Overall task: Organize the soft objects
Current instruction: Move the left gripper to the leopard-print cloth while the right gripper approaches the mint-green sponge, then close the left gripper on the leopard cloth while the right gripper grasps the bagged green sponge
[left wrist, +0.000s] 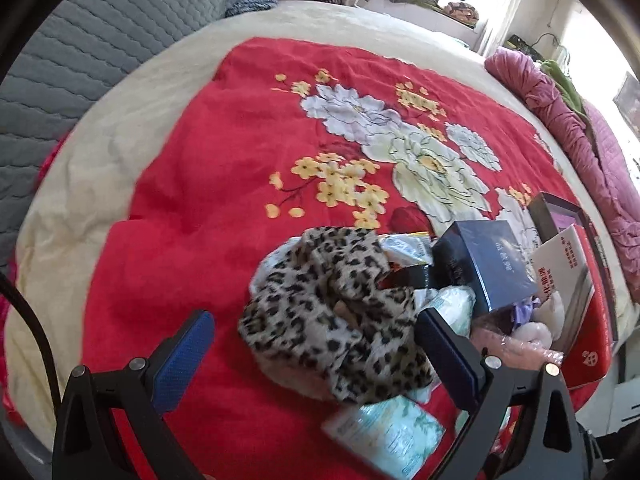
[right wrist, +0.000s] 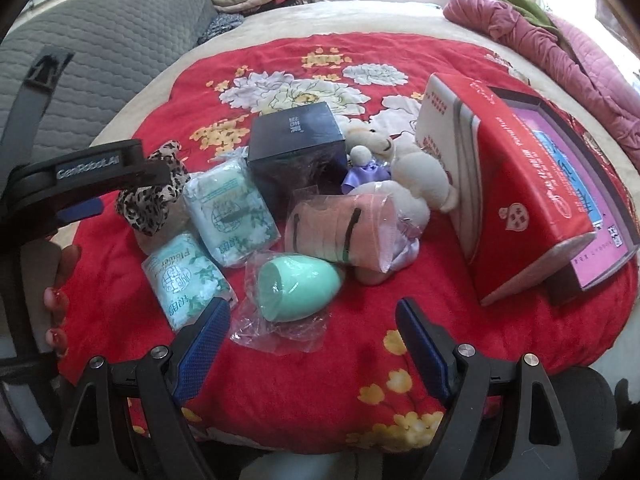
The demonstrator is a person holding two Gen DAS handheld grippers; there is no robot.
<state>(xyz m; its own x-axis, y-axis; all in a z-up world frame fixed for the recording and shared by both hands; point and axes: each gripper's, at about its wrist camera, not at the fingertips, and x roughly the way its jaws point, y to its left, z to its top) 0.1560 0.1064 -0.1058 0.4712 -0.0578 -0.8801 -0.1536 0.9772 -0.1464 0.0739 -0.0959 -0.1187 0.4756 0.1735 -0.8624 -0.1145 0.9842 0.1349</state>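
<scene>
The left gripper (left wrist: 316, 360) hangs with its fingers spread wide on either side of the leopard-print cloth (left wrist: 332, 312), not clamping it; the cloth lies bunched on the red flowered blanket (left wrist: 180, 200), towards the blanket's near edge; the right gripper (right wrist: 314, 344) is likewise spread and holds nothing, just before a mint-green egg-shaped thing (right wrist: 298, 294) in clear wrap; two tissue packs (right wrist: 234, 216) lie beside the cloth, a dark blue box (right wrist: 296, 148) behind them; a cream plush toy (right wrist: 416, 172) leans against a red box (right wrist: 520, 208) near the blanket's right edge.
</scene>
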